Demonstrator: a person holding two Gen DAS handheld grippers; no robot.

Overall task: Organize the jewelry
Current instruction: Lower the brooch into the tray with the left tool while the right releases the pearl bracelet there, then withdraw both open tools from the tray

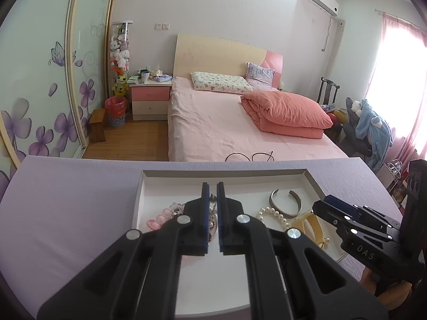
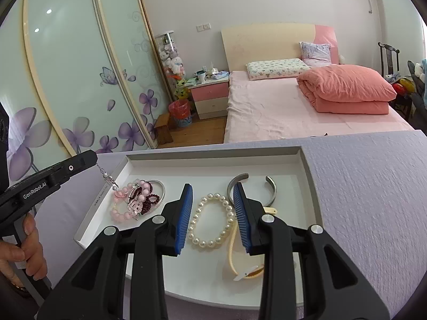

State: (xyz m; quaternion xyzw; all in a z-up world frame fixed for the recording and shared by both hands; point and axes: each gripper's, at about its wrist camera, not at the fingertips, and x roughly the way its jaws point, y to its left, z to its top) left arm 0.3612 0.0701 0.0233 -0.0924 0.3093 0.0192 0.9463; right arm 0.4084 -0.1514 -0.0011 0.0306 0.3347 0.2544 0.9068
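A white tray sits on a lilac table. In it lie a pearl bracelet, a silver cuff bangle, a cream strap and a heap of pink and dark red bead bracelets. My left gripper is shut on a thin silver chain that hangs over the tray's left edge above the bead heap. My right gripper is open, low over the tray, its jaws on either side of the pearl bracelet. It also shows in the left wrist view.
A bed with pink bedding lies beyond the table. A wardrobe with flowered sliding doors stands at the left. A chair with clothes is at the right. A hand holds the left gripper's handle.
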